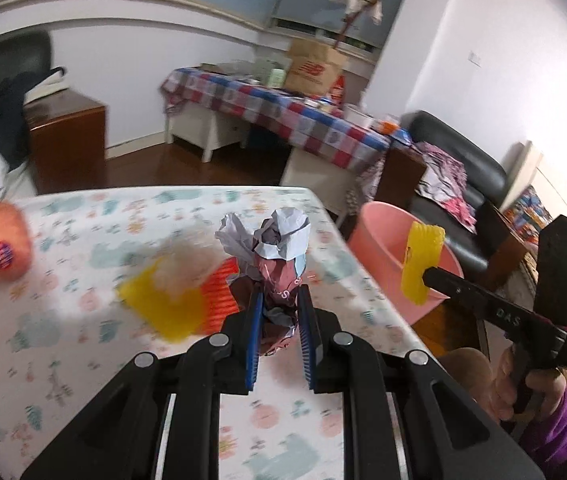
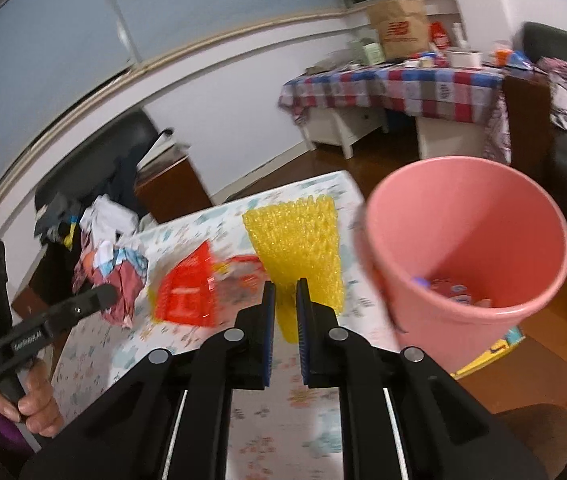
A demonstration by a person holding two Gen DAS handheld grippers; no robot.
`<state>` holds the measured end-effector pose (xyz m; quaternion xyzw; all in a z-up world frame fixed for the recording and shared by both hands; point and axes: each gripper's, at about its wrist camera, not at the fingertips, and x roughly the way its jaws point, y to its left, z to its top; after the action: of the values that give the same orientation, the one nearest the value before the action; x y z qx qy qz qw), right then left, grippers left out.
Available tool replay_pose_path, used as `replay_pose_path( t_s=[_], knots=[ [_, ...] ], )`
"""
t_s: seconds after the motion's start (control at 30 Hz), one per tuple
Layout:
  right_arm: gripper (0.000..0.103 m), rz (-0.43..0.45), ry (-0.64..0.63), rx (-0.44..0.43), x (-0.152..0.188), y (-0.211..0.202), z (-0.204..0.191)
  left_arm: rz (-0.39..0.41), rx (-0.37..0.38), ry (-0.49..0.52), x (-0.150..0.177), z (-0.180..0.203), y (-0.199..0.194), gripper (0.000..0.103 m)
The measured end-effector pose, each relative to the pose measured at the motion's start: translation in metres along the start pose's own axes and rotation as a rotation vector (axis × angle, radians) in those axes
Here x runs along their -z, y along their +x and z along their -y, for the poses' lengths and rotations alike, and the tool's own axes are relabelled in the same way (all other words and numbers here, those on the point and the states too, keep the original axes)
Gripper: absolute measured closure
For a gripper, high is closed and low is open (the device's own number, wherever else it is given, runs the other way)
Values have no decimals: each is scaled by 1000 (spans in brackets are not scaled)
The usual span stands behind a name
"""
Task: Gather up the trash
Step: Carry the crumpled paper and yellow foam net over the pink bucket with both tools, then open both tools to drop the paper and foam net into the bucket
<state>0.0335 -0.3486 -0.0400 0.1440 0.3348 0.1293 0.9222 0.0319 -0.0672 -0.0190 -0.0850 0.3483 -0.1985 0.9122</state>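
Observation:
My left gripper (image 1: 279, 294) is shut on a crumpled wad of white and maroon paper (image 1: 281, 248), held above the patterned table (image 1: 83, 360). My right gripper (image 2: 285, 292) is shut on a yellow foam net (image 2: 295, 244) that stands up between its blue pads. A pink bin (image 2: 463, 240) stands just right of it, off the table's edge, with some trash at its bottom (image 2: 451, 292). In the left wrist view the right gripper (image 1: 429, 274) holds the yellow net (image 1: 419, 264) in front of the pink bin (image 1: 383, 240). In the right wrist view the left gripper (image 2: 105, 296) carries the paper wad (image 2: 119, 276).
On the table lie a red foam net (image 2: 185, 292), another yellow net (image 1: 163, 304) and an orange fruit with a sticker (image 1: 1, 246) at the left edge. Behind are a checked-cloth table (image 1: 283, 112), a dark sofa (image 1: 455, 160) and a wooden cabinet (image 1: 67, 136).

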Motion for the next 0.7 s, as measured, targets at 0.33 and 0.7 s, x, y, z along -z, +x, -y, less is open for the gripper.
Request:
replay_pose_path(
  t_s=[0.33, 0.7],
  knots=[
    [92, 66, 118, 46, -7, -19, 68, -64, 98, 99, -21, 73, 53, 87],
    [92, 85, 172, 71, -2, -19, 112, -95, 178, 196, -32, 140, 96, 87]
  ],
)
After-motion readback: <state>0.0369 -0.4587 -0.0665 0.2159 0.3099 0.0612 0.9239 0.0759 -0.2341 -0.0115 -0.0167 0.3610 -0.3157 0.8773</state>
